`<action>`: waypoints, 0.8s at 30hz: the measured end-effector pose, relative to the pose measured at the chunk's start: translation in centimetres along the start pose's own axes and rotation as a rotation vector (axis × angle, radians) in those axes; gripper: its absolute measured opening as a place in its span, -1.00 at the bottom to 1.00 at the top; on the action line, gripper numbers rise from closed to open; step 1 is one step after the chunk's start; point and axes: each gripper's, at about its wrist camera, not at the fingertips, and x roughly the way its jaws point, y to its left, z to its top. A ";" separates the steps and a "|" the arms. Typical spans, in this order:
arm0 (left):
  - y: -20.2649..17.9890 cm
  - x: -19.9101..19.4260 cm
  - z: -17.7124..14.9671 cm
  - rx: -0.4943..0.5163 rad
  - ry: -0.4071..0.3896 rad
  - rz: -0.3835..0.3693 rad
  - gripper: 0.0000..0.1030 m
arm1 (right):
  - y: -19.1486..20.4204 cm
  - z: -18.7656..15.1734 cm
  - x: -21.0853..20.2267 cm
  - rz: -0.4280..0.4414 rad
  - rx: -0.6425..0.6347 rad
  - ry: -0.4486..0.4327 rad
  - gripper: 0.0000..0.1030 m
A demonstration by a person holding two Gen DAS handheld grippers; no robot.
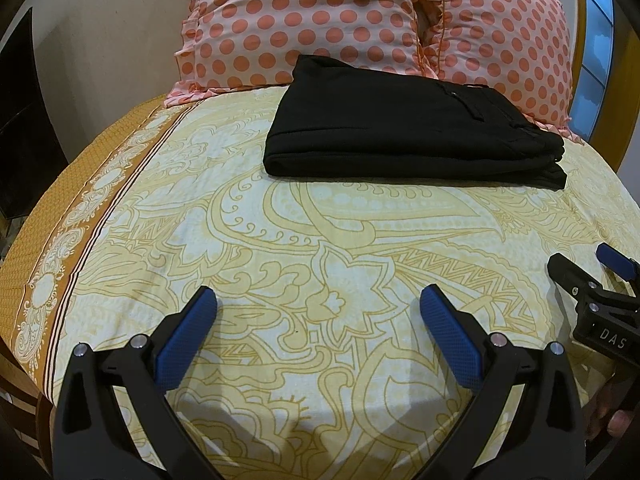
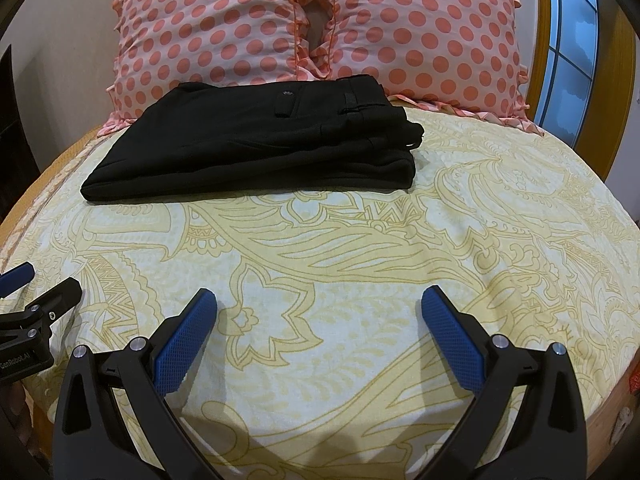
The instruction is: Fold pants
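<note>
Black pants (image 1: 404, 128) lie folded in a compact stack on the yellow patterned bed sheet (image 1: 320, 240), just in front of the pillows. In the right wrist view the pants (image 2: 260, 148) show a back pocket button and belt loop on top. My left gripper (image 1: 318, 300) is open and empty, hovering over the sheet well short of the pants. My right gripper (image 2: 319, 300) is open and empty too, at a similar distance. The right gripper also shows at the right edge of the left wrist view (image 1: 592, 268). The left gripper shows at the left edge of the right wrist view (image 2: 40, 284).
Two pink polka-dot pillows (image 1: 304, 20) (image 2: 424, 28) lean at the head of the bed behind the pants. A wooden headboard and a blue window (image 2: 572, 40) are at the right. The sheet's brown border (image 1: 80, 232) marks the bed's left edge.
</note>
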 end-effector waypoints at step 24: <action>0.0 0.0 -0.1 0.001 -0.006 -0.002 0.97 | 0.0 -0.1 0.0 0.000 0.000 -0.001 0.97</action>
